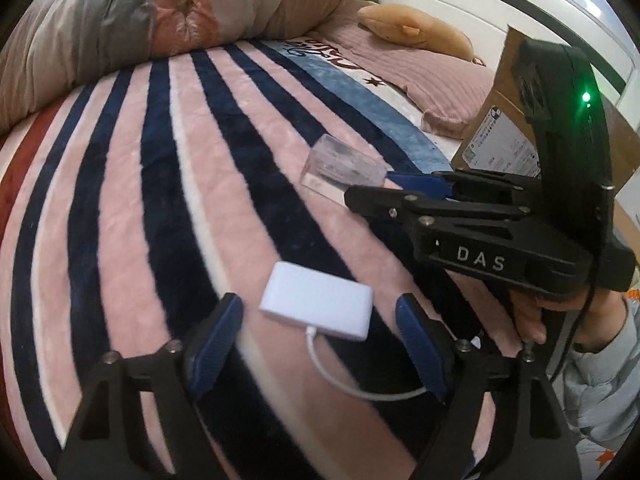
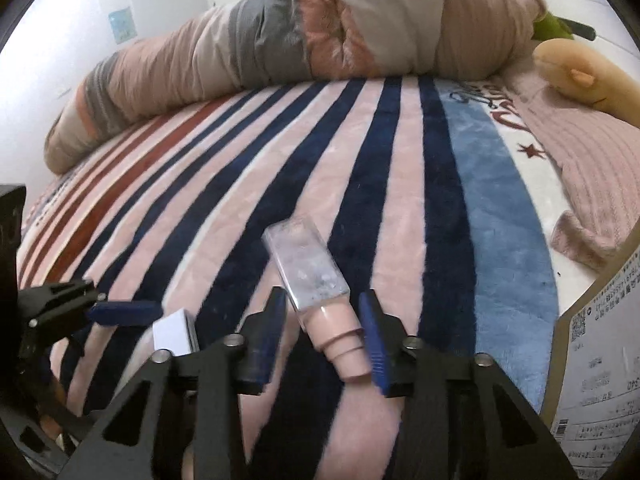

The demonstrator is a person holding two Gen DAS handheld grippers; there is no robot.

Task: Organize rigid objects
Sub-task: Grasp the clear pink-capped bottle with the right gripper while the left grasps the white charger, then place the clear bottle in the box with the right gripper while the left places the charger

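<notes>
Your right tongs (image 2: 324, 336) stand spread astride the pink cap end of the clear squeeze tube (image 2: 306, 268); its long axis runs straight ahead, away from you, lying flat on the striped plush blanket (image 2: 400, 160). Your left tongs (image 1: 320, 344), also spread and empty, bracket the smooth white adapter box (image 1: 316, 306), its thin cable (image 1: 340, 380) trailing back between the pads. The cardboard box (image 2: 592, 360) sits just right of the tube.

On the striped blanket (image 2: 400, 168): one white adapter (image 1: 318, 306) at 6 o'clock, one clear bottle (image 2: 310, 272), one cardboard box (image 2: 596, 360) at 3 o'clock, two plush toys (image 1: 416, 28), two claws.
</notes>
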